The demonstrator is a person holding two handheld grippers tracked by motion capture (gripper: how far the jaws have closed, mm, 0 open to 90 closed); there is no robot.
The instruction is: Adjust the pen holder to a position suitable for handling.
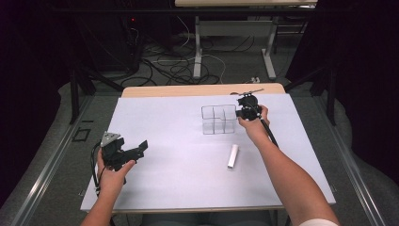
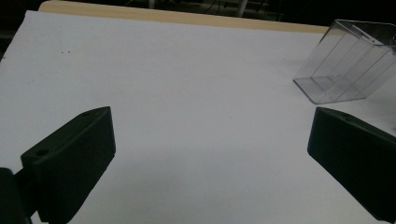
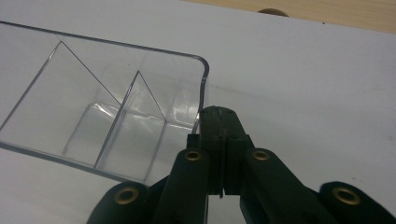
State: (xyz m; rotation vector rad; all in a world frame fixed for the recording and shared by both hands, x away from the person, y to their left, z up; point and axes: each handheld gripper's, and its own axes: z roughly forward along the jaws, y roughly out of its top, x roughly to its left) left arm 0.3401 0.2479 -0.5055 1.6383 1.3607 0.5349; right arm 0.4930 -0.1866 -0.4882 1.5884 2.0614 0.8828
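R gripper pinching the clear divider box's wall; L gripper idle.

Right gripper (image 3: 219, 154) has its fingers together on the right wall of the clear compartment box (image 1: 219, 119), far-centre on the table (image 1: 164, 141), probably to steady or shift it. Left gripper (image 1: 127, 153) hovers near-left, fingers wide apart, nothing between them, likely waiting. White tube (image 1: 233, 156) lies loose near the box, w/ no grip on it.

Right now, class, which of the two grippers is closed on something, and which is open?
The right gripper is shut on the clear divided box's wall. The left gripper is open, holding nothing.
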